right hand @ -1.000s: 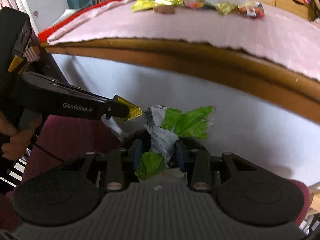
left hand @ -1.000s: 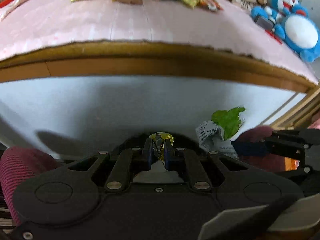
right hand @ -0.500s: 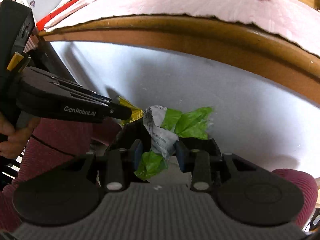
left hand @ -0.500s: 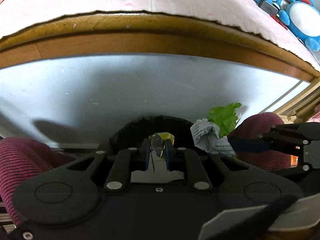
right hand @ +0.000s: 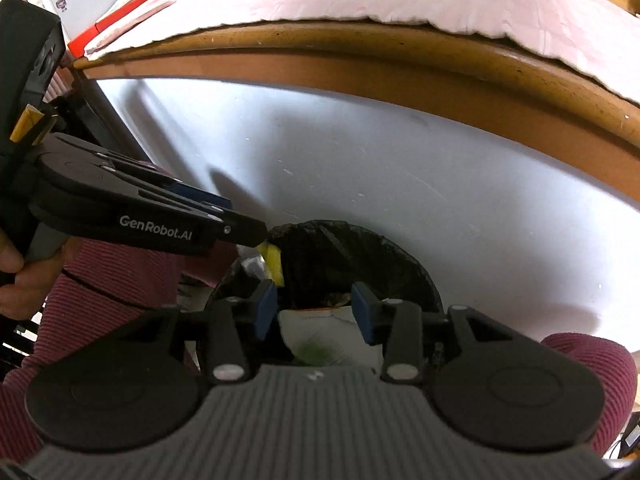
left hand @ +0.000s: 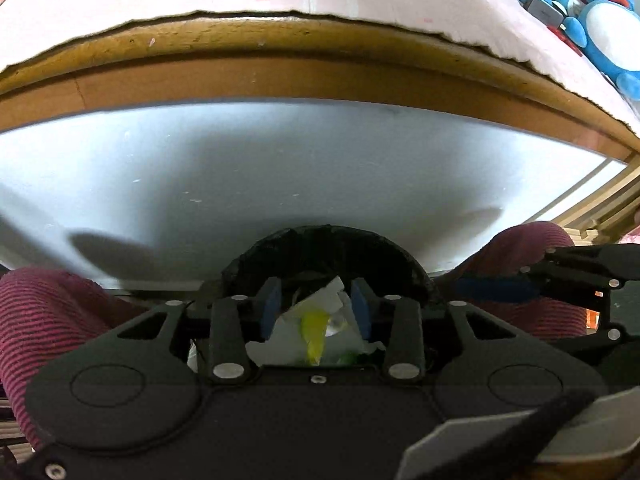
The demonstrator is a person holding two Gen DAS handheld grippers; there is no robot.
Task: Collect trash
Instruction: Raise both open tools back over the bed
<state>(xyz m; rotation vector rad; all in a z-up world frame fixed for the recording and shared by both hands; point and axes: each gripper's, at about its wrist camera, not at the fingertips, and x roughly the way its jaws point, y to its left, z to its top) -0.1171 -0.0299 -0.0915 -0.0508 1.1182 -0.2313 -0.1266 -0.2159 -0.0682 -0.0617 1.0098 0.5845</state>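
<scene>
Right wrist: one bin (right hand: 360, 240), two grippers opening

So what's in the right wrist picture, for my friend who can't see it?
The right tool, jaws opening, hangs over a black-lined trash bin with white and green trash below it. The left tool reaches in from the left with a yellow wrapper at its tip. Behind is a wooden table edge.
</scene>
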